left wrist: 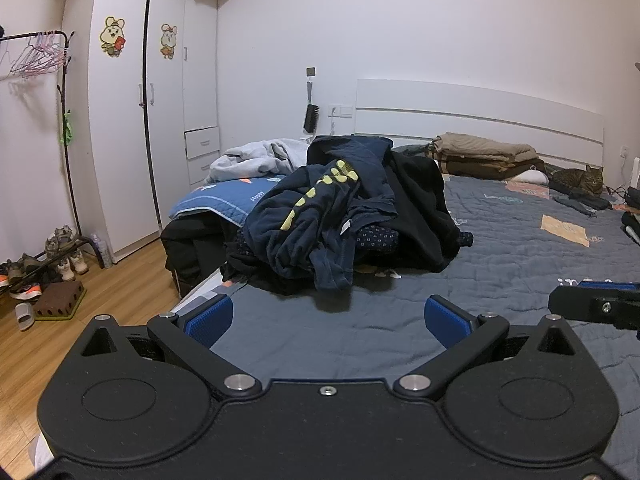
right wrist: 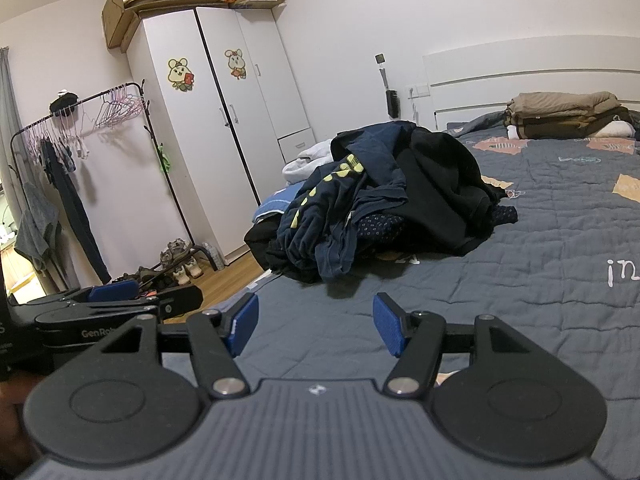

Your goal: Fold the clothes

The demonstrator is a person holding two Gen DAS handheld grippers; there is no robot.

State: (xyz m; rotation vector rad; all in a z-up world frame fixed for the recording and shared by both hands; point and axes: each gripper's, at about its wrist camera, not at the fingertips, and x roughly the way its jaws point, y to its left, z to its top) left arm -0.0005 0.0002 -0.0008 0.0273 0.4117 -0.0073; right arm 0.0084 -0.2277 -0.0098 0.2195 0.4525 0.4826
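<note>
Left hand-held gripper (left wrist: 328, 320), right hand-held gripper (right wrist: 316, 326): wide open, empty.

The left gripper (left wrist: 328, 318) points forward and a little down. Its two blue pads (left wrist: 210, 316) stand wide apart with nothing between them. The right gripper (right wrist: 316, 326) sits just beside it and tips down the same way. Its blue pads (right wrist: 390, 330) are wide apart too, and they hold nothing. Each gripper shows at the edge of the other's view.
</note>
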